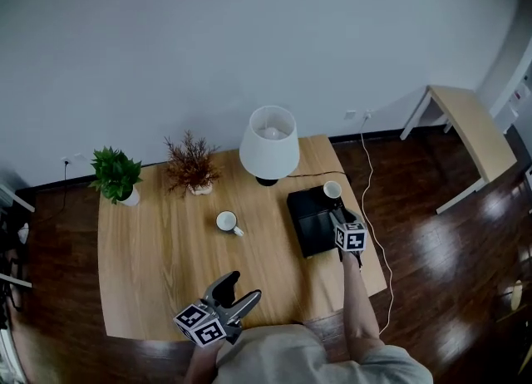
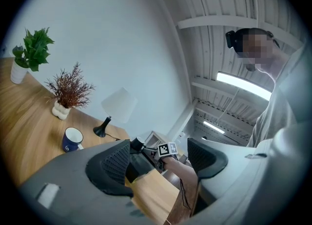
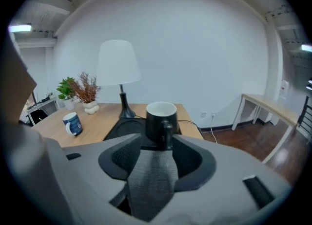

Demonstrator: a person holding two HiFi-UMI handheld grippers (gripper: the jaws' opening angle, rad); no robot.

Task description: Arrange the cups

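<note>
A black cup (image 1: 332, 189) with a white inside stands upright on the far right corner of a black mat (image 1: 309, 223). My right gripper (image 1: 337, 214) sits just in front of it. In the right gripper view the cup (image 3: 161, 120) fills the middle, its handle toward me between the tips of the jaws, which stand apart from it: the gripper (image 3: 155, 140) is open. A blue cup (image 1: 227, 222) rests alone mid-table, seen also in the left gripper view (image 2: 72, 139). My left gripper (image 1: 243, 287) hovers open and empty at the table's near edge.
A white-shaded lamp (image 1: 269, 143) stands behind the mat, its cable (image 1: 371, 208) trailing off the right edge. A dried plant (image 1: 191, 164) and a green plant (image 1: 116, 174) line the far left side. A small side table (image 1: 470, 129) stands on the dark floor at the right.
</note>
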